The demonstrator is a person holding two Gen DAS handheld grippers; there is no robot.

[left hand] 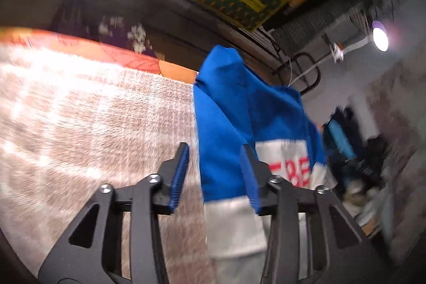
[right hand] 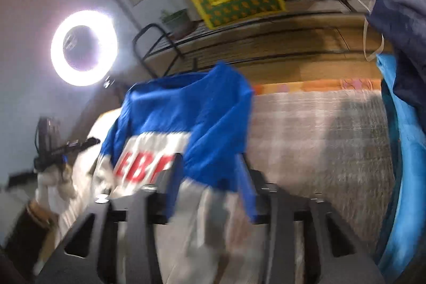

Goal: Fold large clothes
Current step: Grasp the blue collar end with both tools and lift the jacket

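- A beige checked blanket (left hand: 93,111) covers the bed; a ring light (right hand: 84,47) glows behind.
- A blue-and-white garment (left hand: 239,119) with red letters lies bunched near the bed's edge.
- Left tongs (left hand: 217,172): parted, cloth against one finger, not pinched.
- Right tongs (right hand: 210,177): parted, blurred cloth draped between the fingers.

Left of the blue-and-white garment (left hand: 234,124) the plaid blanket (left hand: 93,111) lies bare and passable. To the garment's right, a pile of blue clothes (right hand: 399,124) blocks the way, though motion blur may hide smaller obstacles.
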